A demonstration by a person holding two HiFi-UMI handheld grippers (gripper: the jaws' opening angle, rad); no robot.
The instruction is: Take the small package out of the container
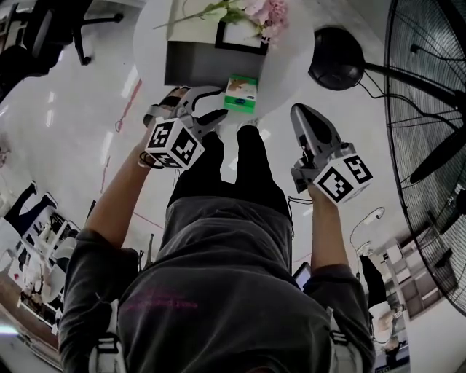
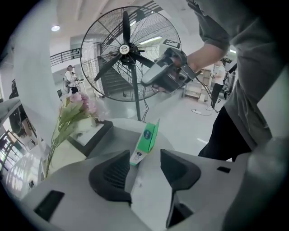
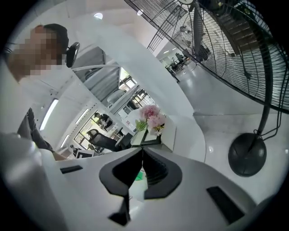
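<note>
**Left gripper** point(image 2: 143, 159): jaws spread wide, nothing clamped. The small package point(image 2: 147, 137), a green and white carton, stands on edge just ahead of the tips. In the left gripper view its lower end shows in the gap, nearer the left-hand pad. Neither pad presses on it.

**Right gripper** point(image 3: 141, 152): jaws closed tip to tip on nothing. In the head view it hangs off the table's near edge, to the right of the person's legs and well apart from the package.

**Package position.** In the head view the package point(image 1: 241, 94) rests on the round white table point(image 1: 291, 69), outside the container point(image 1: 196, 64) and just beside its near wall. The left gripper point(image 1: 220, 103) points at it from the side.

**Container.** A grey box with a dark rim. Pink flowers point(image 1: 256, 10) lie across its top. Its inside is not visible, so whether anything else is in it cannot be told.

**Surroundings.** A large floor fan point(image 1: 429, 109) stands to the right of the table, with its round base point(image 1: 336, 58) on the floor.

**Progress (judgement).** The package is already out of the container and set on the table, and the open jaws suggest it has been let go. What is left appears to be only drawing the left gripper clear without knocking over the carton, which looks easy to tip as it stands on a narrow edge.
</note>
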